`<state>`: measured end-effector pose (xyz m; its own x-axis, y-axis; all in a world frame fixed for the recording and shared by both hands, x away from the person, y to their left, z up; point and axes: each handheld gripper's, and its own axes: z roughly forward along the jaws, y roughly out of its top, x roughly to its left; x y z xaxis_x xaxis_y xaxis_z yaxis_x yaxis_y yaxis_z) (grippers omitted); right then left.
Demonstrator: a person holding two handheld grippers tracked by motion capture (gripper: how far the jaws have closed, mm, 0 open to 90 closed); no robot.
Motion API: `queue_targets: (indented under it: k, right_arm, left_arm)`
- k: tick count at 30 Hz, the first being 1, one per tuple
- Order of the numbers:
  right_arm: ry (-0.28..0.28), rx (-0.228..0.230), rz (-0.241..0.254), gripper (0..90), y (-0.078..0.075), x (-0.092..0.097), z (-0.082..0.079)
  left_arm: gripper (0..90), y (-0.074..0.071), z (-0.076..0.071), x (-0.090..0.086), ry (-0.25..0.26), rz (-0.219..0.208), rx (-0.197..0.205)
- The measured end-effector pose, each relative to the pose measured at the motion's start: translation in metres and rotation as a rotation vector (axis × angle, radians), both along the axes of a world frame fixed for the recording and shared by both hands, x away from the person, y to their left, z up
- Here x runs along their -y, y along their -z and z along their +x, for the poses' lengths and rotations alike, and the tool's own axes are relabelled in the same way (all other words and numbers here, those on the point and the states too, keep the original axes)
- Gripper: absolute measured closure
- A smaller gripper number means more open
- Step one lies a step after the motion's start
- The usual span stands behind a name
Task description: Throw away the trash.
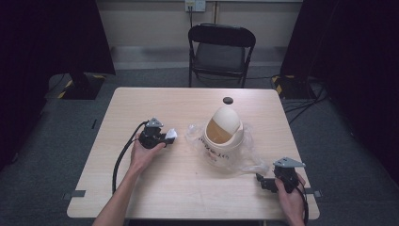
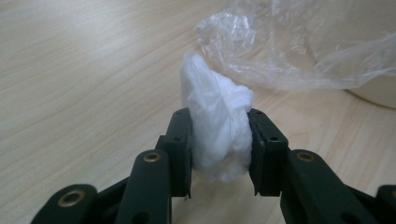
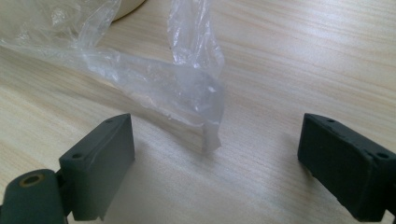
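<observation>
Left gripper (image 2: 219,140): clenching a crumpled white tissue wad (image 2: 217,123), standing upright between its jaws (just beside the bin's clear plastic liner (image 2: 299,46)).
Right gripper (image 3: 215,158): gaping, released, hovering over bare table (image 3: 303,60) near the front edge.
Swing-lid bin (image 1: 222,134): sitting upright mid-table.

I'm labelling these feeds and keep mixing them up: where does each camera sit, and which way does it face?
High view: above the person's side, looking forward and down on the table; both forearms, left gripper, right gripper.
Left gripper view: on the left gripper, along jaws clamping a white tissue wad.
Right gripper view: on the right gripper, along parted jaws toward the table.
Shared: clear plastic bag in both gripper views.
</observation>
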<state>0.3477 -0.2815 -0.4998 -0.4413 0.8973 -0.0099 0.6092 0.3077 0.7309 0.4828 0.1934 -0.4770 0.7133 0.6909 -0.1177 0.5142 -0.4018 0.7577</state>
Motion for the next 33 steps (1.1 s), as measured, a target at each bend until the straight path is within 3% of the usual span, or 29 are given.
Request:
queue_targets:
  k: [5, 13, 14, 22, 27, 33]
  right_arm:
    - [0.0, 0.0, 0.0, 10.3, 0.0, 0.0, 0.0]
    - [0.001, 0.0, 0.0, 10.2, 0.0, 0.0, 0.0]
    - [0.002, -0.003, 0.001, 10.3, 0.0, 0.0, 0.0]
    - [0.003, -0.003, 0.001, 10.2, 0.0, 0.0, 0.0]
    - [0.003, -0.003, 0.001, 10.2, 0.0, 0.0, 0.0]
    - [0.0, 0.0, 0.0, 10.3, 0.0, 0.0, 0.0]
  left_arm:
    - [64.9, -0.007, -0.005, 0.002, 0.011, -0.04, 0.015]
    - [64.9, -0.019, -0.016, 0.003, 0.029, -0.054, 0.048]
    - [64.9, -0.019, -0.018, 0.003, 0.024, -0.078, 0.05]
    - [64.8, -0.023, -0.026, -0.002, 0.021, -0.12, 0.045]
    - [64.8, -0.029, -0.03, 0.0, 0.04, -0.127, 0.055]
    - [64.6, -0.038, -0.037, 0.001, 0.051, -0.184, 0.072]
